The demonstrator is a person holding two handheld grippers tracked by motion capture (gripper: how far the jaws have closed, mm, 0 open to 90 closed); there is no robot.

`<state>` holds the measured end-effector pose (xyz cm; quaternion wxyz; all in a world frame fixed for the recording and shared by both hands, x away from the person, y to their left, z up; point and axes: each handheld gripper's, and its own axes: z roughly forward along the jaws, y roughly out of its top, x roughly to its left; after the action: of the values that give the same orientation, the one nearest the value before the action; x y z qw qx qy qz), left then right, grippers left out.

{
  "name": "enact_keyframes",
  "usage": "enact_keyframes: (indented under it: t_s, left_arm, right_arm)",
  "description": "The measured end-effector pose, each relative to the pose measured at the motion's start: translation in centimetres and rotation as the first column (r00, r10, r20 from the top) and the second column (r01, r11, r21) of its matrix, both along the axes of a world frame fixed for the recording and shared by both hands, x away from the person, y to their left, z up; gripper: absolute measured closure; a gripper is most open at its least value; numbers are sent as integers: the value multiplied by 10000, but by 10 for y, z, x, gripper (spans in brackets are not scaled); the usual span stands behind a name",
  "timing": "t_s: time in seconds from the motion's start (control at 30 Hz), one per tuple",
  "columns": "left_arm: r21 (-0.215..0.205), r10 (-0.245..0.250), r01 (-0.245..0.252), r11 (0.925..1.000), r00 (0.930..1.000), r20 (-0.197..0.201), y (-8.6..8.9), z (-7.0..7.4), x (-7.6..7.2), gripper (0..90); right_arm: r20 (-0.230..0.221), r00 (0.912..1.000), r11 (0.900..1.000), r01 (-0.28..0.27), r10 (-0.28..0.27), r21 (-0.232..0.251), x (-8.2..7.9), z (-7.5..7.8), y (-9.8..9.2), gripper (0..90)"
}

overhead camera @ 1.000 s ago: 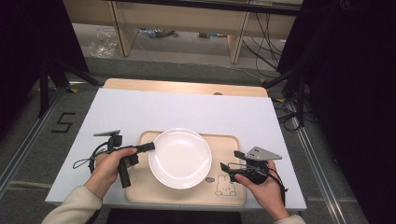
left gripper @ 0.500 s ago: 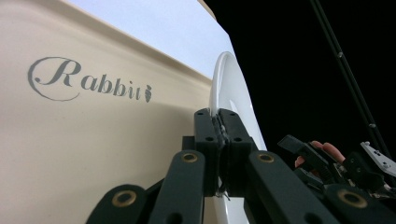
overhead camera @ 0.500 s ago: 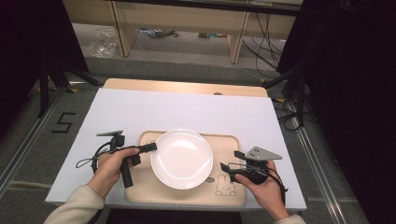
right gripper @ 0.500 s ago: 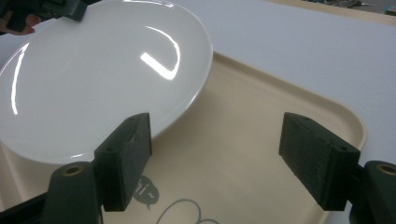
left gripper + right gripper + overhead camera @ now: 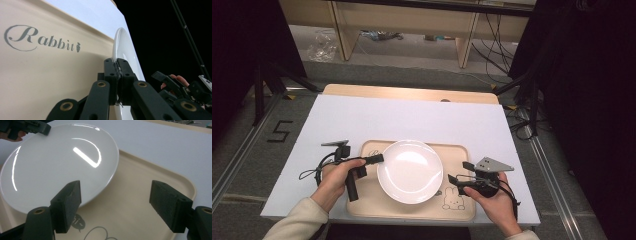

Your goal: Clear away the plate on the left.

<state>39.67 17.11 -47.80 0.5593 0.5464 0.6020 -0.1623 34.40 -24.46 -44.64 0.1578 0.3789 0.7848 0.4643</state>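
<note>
Round glossy white plate point(image 5: 410, 170) centre frame on beige plastic tray point(image 5: 460, 208), left gripper point(image 5: 379, 159) clenched on its rim, right gripper point(image 5: 458, 172) released lower right.

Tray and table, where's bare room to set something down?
The white table cover beyond the tray is bare, and so are strips left and right of it. The tray is crowded: the plate fills its middle, with the left tool on its rim and the right tool beside it.
</note>
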Motion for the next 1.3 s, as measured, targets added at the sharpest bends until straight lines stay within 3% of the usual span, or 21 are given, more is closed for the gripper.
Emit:
enact_keyframes:
  t_s: [0.2, 0.33, 0.73, 0.8, 1.3]
  left_arm:
    - [190, 34, -33, 9998, 10000, -35, -5, -3, 0, 868]
    - [181, 28, -26, 9998, 9999, -115, -6, -5, 1, 867]
    - [388, -75, 83, 9992, 9997, -211, -12, -8, 1, 866]
    - [382, -62, 70, 9992, 9997, -216, -13, -9, 2, 865]
    - [443, 12, 8, 9990, 9990, -452, -17, -14, 3, 865]
  right_arm:
    - [256, 9996, 9999, -89, 91, -97, 1, -1, -1, 262]
    - [-15, 10000, 10000, 9, -9, 34, 0, 0, 0, 263]
    - [-3, 10000, 10000, -31, 31, 2, 0, 0, 0, 263]
    - [292, 9995, 9999, -97, 100, -114, 2, 0, -1, 263]
    - [211, 9998, 10000, 19, -18, -62, 1, -1, 0, 262]
